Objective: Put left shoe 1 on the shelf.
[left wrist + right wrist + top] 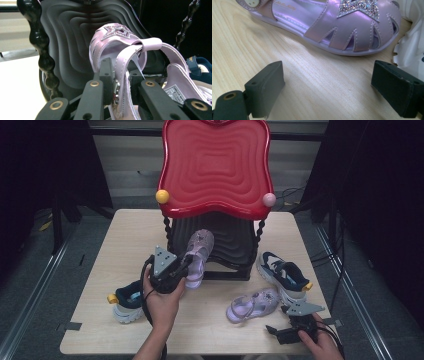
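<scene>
Right gripper [272, 330]: jaws wide, empty, low over pale wooden table [125, 235] | second lilac sandal [253, 304]: lying just ahead | left gripper [186, 265]: clamped on strap of lilac star-studded sandal [198, 256], lifted before red two-tier wavy shoe rack [216, 167].

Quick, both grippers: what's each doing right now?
Left gripper: shut on the lifted purple sandal.
Right gripper: open, holding nothing, above the table.

Left gripper [184, 268]: black body, carrying a grey three-cornered plate, trailing a black cable. Right gripper [270, 330]: matching black build and plate. Jaws: black blocky pads on arms showing brass-coloured rivets. Forearms showing no sleeves.
</scene>
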A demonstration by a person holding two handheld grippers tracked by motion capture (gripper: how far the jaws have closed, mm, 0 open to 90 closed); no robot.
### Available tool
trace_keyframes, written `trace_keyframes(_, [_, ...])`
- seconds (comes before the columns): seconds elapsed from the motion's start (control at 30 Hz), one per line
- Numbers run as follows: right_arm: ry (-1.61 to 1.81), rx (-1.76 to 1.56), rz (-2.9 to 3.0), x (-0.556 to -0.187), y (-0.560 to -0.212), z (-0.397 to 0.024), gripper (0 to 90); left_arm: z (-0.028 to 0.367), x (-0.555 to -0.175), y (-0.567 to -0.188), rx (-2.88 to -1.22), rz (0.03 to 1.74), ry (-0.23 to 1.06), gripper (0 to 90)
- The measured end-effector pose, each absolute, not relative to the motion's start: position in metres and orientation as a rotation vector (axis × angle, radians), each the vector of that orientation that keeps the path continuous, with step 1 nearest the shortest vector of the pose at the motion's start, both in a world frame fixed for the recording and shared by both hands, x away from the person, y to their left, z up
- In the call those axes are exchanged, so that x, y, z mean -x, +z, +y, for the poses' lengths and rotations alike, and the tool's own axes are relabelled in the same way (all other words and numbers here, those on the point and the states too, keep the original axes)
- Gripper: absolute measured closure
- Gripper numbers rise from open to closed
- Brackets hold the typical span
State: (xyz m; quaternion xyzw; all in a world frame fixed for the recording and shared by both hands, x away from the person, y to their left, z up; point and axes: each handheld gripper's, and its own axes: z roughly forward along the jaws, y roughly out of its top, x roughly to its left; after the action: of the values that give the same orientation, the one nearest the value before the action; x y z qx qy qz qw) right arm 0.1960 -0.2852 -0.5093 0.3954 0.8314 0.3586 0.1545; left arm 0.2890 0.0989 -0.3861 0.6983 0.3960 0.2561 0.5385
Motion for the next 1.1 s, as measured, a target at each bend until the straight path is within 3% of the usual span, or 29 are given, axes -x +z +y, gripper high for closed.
trace_keyframes(1.1, [1.027, -1.131, 2.382, -0.196, -0.509, -0.285, 10.3, 0.075, -0.317, -0.380, -1.552, 0.997, 0.657, 79.3])
